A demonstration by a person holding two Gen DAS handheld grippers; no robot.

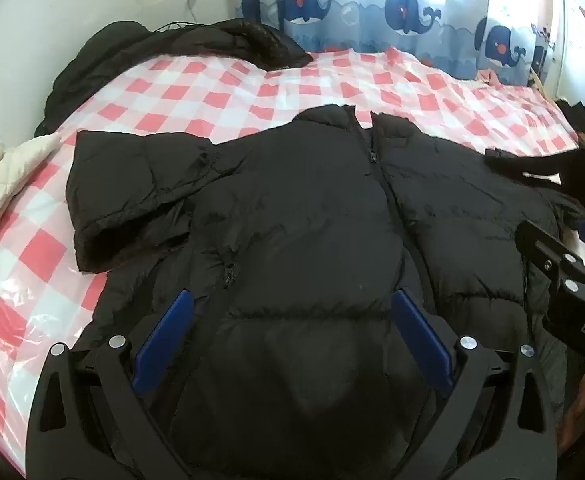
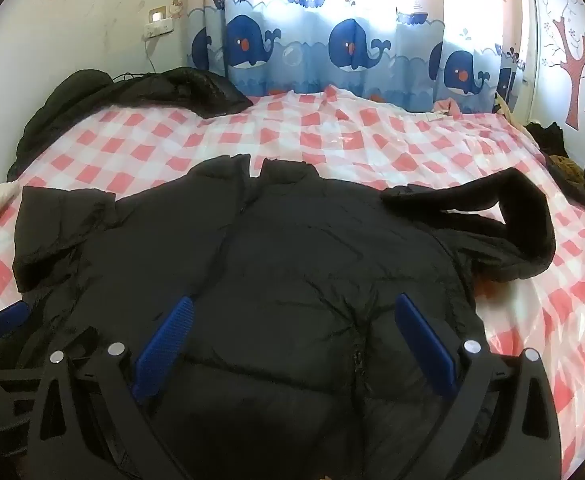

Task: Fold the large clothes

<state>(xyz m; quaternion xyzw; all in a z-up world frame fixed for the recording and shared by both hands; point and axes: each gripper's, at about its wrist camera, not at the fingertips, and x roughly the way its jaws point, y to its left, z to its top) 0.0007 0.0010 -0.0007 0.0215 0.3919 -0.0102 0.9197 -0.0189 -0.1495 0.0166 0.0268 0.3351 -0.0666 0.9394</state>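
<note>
Right now both tongs are spread wide, nothing pinched. Left tongs (image 1: 290,334) hang over the lower front of a black puffer jacket (image 1: 312,216), which lies front-up and zipped on a bed with a pink-and-white checked cover (image 1: 220,96). Right tongs (image 2: 292,336) hover over the same jacket, just beside the left pair. One sleeve (image 1: 128,196) lies left of the left tongs, the other sleeve (image 2: 504,220) bent out right of the right tongs. Beyond both, a whale-print curtain (image 2: 332,44).
</note>
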